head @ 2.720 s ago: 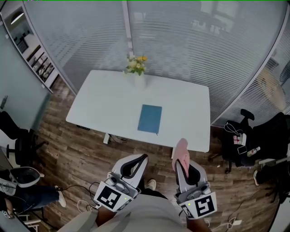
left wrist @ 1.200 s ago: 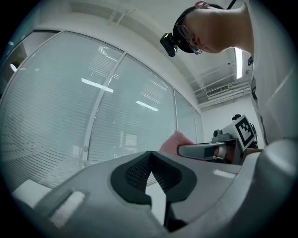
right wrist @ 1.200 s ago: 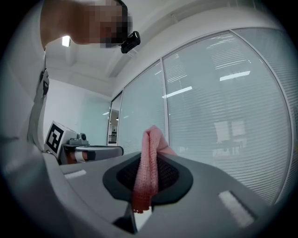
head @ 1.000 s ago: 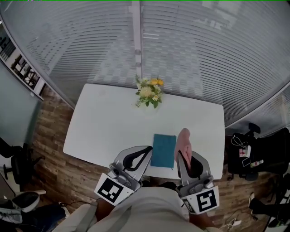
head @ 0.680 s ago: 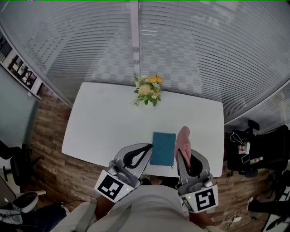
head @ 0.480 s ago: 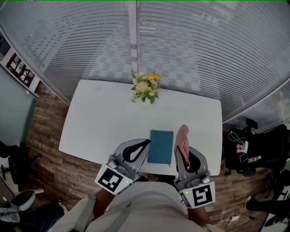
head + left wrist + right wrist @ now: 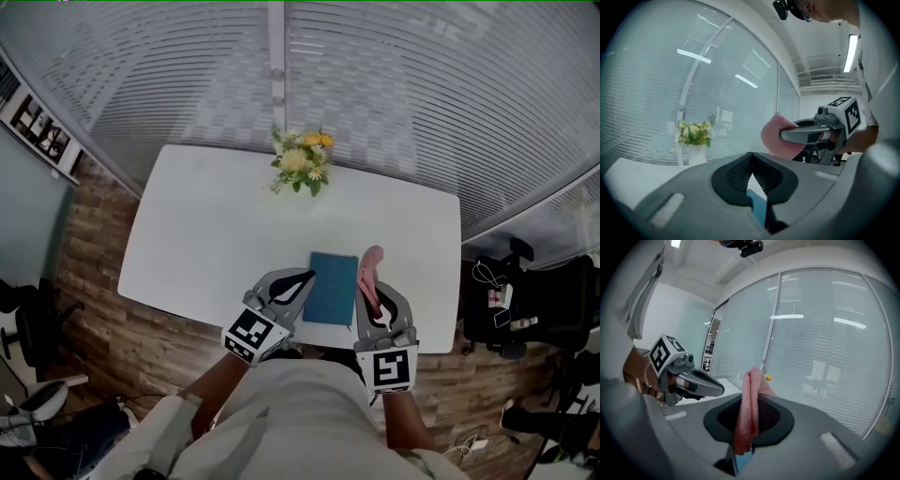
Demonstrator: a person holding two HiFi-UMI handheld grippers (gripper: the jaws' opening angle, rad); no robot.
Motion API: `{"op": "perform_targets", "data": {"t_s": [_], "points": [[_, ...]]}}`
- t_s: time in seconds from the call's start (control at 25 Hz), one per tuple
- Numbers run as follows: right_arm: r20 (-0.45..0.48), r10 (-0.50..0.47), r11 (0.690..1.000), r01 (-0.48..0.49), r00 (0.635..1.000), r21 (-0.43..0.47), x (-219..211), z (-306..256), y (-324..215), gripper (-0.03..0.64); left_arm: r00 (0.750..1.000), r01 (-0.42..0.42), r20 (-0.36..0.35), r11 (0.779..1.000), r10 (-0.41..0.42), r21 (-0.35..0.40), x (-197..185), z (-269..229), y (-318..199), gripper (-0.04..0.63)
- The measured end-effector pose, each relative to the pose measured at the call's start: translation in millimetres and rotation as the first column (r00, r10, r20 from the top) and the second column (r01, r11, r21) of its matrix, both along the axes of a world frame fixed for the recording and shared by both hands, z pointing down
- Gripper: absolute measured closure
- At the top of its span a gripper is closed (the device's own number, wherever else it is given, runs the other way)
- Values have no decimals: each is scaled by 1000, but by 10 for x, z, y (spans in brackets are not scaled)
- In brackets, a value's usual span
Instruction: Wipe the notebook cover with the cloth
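A teal-blue notebook (image 7: 332, 287) lies flat on the white table (image 7: 206, 234), close to its near edge. My left gripper (image 7: 307, 276) hovers at the notebook's left side, shut, nothing between its fingers (image 7: 751, 158). My right gripper (image 7: 371, 287) is at the notebook's right side, shut on a pink cloth (image 7: 371, 262) that stands up out of the jaws. In the right gripper view the cloth (image 7: 749, 408) hangs folded between the pads, and a sliver of notebook (image 7: 740, 460) shows below. The left gripper view shows the cloth (image 7: 774, 137) and a strip of notebook (image 7: 758, 210).
A white vase of yellow and white flowers (image 7: 300, 161) stands at the table's far edge. Behind it runs a curved glass wall with blinds (image 7: 394, 84). A dark office chair with bags (image 7: 525, 300) is to the right, on the wooden floor (image 7: 94, 309).
The person has stepped up to the table. Both grippers have moved forward to the notebook's two sides; the cloth has stayed in the right gripper throughout.
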State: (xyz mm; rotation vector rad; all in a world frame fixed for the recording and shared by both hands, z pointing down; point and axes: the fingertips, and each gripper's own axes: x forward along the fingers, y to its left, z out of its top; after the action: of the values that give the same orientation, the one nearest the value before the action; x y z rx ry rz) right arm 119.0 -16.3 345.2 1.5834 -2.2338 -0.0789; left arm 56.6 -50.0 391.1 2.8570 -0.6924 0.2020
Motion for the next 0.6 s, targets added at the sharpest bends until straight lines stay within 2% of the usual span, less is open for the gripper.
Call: {"op": "perform_targets", "data": {"t_s": [0.2, 0.36, 0.6], "points": [[-79, -39, 998, 35, 996, -47, -86, 456, -103, 584, 997, -24, 65, 998, 28, -56, 47, 446, -5, 600], [-147, -49, 992, 31, 988, -123, -124, 921, -147, 584, 992, -27, 118, 993, 40, -118, 46, 869, -25, 600], [-306, -121, 981, 68, 944, -181, -232, 1448, -315, 584, 977, -36, 201, 984, 71, -172, 21, 1429, -75, 598]]}}
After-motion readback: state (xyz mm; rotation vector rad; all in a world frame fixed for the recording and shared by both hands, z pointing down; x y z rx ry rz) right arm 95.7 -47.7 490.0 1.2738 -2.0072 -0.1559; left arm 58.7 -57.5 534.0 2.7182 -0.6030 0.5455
